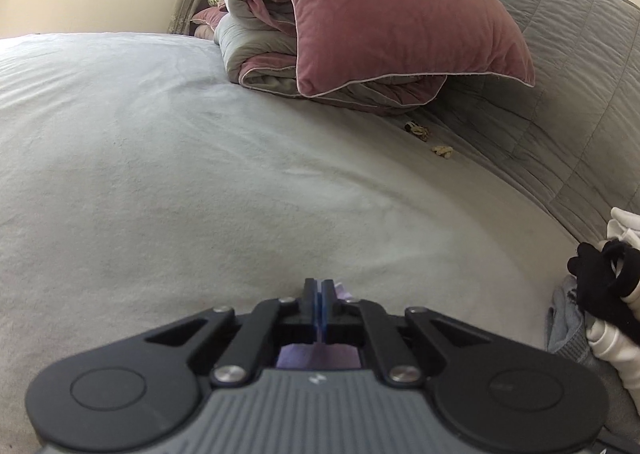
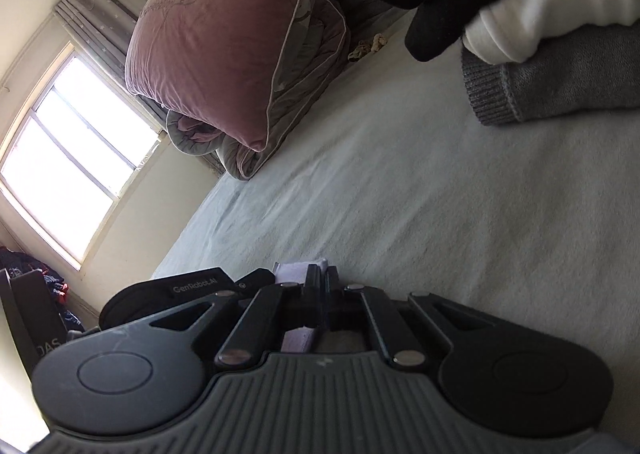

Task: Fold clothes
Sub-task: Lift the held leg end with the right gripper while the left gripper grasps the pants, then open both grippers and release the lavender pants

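Both grippers pinching the lilac cloth on the bed

Left gripper (image 1: 319, 286) and right gripper (image 2: 322, 274) jaws closed on thin lilac garment (image 2: 294, 272) over the bed (image 1: 160, 173); looks soft, light, floppy, so hold edges or corners

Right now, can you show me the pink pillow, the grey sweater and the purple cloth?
pink pillow (image 1: 400, 9): left wrist view, its front face.
grey sweater (image 2: 560, 81): right wrist view, its knitted body.
purple cloth (image 2: 294, 270): right wrist view, edge beside the fingers.
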